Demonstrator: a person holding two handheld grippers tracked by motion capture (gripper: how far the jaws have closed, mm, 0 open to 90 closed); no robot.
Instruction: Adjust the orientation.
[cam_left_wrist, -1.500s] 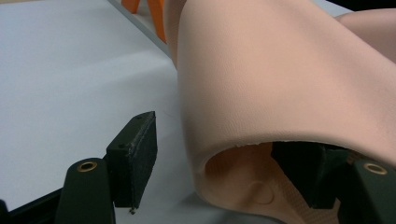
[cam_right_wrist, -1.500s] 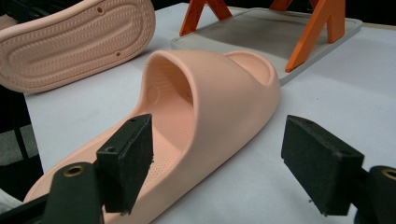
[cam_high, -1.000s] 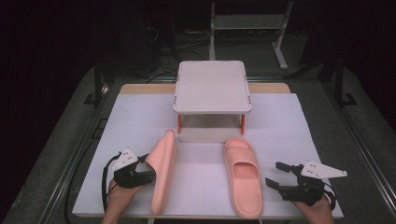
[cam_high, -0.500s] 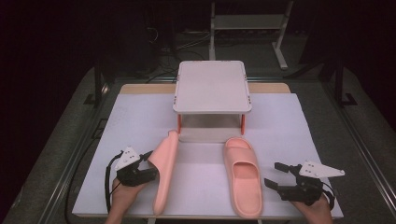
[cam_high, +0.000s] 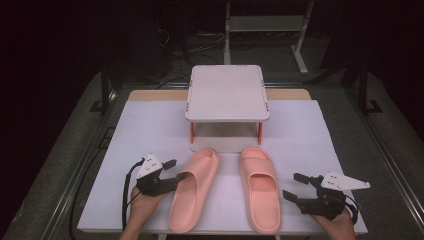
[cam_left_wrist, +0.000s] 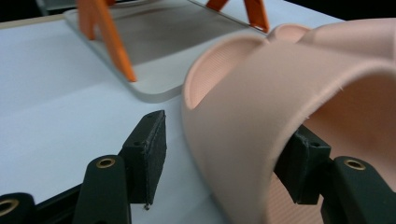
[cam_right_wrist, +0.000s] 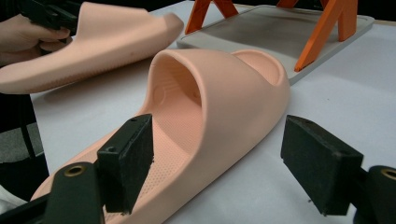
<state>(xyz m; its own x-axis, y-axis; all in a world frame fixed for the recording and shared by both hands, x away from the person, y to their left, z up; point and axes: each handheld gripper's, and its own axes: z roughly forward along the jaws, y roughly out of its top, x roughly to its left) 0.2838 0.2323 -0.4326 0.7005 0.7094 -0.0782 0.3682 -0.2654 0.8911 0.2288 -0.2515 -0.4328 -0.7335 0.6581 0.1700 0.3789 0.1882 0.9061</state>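
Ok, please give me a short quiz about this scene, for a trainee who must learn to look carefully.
1. True or false: the left slipper lies on top of the shelf.
2. The right gripper is: A) open, beside the right slipper; B) shut on the right slipper; C) resting on the shelf.
3. What colour are the shelf's legs?
Key: 1 false, it lies on the white table cover; 2 A; 3 orange.
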